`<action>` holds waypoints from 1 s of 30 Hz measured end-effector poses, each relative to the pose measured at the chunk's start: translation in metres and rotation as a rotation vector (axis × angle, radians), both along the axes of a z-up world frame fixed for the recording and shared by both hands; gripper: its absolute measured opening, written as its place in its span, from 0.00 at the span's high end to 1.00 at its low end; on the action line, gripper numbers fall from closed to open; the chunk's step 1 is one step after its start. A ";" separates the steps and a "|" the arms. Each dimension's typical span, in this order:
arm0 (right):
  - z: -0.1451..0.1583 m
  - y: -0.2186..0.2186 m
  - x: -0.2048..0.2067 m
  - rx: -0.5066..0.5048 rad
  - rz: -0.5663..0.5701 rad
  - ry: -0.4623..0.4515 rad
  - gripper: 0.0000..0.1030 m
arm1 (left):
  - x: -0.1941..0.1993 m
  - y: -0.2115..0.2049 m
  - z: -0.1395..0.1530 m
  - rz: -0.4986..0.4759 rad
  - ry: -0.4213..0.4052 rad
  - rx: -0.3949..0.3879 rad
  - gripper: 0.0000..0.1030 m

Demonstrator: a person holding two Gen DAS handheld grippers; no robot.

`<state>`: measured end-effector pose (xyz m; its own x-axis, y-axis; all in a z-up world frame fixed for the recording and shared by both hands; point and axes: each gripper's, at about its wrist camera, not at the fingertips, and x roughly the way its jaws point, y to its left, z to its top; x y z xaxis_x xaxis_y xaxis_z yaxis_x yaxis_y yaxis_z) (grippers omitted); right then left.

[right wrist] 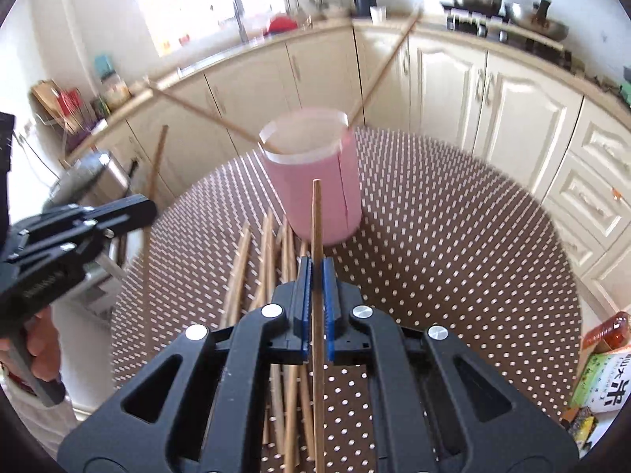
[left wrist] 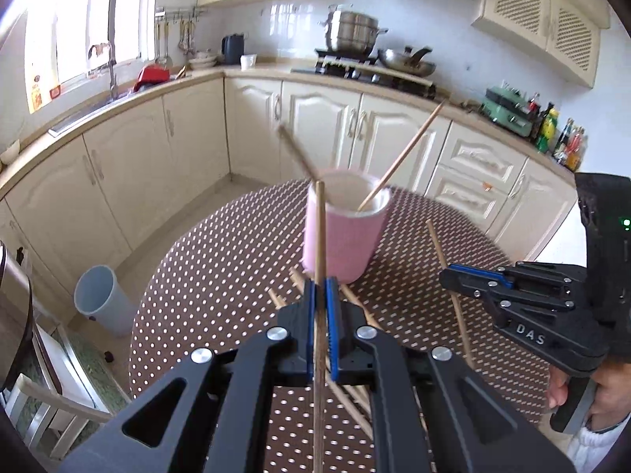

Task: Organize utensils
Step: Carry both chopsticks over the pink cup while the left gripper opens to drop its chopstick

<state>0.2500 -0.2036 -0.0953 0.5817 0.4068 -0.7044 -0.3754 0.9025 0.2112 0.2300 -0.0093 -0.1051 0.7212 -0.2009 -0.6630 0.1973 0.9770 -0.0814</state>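
Chopsticks: two lean inside the pink cup (left wrist: 341,232), more lie loose on the dotted table (left wrist: 221,276).
Left gripper (left wrist: 320,295): squeezes one chopstick (left wrist: 319,236).
Right gripper (right wrist: 316,276): squeezes another chopstick (right wrist: 316,216).

Window (left wrist: 79,39) glare, motion blur — fisheye-bent edges

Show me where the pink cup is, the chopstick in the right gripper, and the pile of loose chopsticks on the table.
pink cup (right wrist: 315,197), right wrist view, front of its pink wall.
chopstick in the right gripper (right wrist: 316,220), right wrist view, shaft above the gripper.
pile of loose chopsticks (right wrist: 268,252), right wrist view, one stick mid-pile.
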 end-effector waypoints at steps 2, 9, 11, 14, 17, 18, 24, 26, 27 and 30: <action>0.018 -0.003 -0.012 0.024 -0.008 -0.050 0.94 | -0.007 -0.003 0.010 -0.001 -0.024 -0.011 0.94; 0.058 -0.009 -0.040 0.061 -0.028 -0.174 0.94 | -0.031 -0.009 0.045 0.002 -0.109 -0.048 0.94; 0.066 -0.012 -0.045 0.075 -0.033 -0.205 0.94 | -0.036 -0.011 0.054 0.009 -0.135 -0.062 0.94; 0.079 -0.011 -0.050 0.091 -0.041 -0.253 0.94 | -0.041 -0.014 0.066 0.014 -0.166 -0.071 0.94; 0.089 -0.008 -0.052 0.113 -0.049 -0.295 0.94 | -0.040 -0.019 0.075 0.015 -0.184 -0.083 0.94; 0.092 -0.007 -0.052 0.117 -0.054 -0.310 0.94 | -0.039 -0.020 0.078 0.015 -0.189 -0.087 0.94; 0.108 -0.001 -0.043 0.141 -0.074 -0.378 0.94 | -0.030 -0.027 0.099 0.012 -0.227 -0.101 0.94; 0.112 0.002 -0.038 0.147 -0.079 -0.394 0.94 | -0.025 -0.029 0.107 0.012 -0.242 -0.107 0.94; 0.115 0.003 -0.034 0.157 -0.080 -0.399 0.94 | -0.023 -0.030 0.111 0.010 -0.249 -0.109 0.94; 0.123 0.006 -0.026 0.160 -0.085 -0.432 0.94 | -0.013 -0.036 0.123 0.008 -0.278 -0.107 0.94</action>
<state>0.2241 -0.1976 0.0272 0.8439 0.4284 -0.3230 -0.3853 0.9028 0.1908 0.2166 -0.0450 0.0179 0.8741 -0.2523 -0.4151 0.2184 0.9674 -0.1283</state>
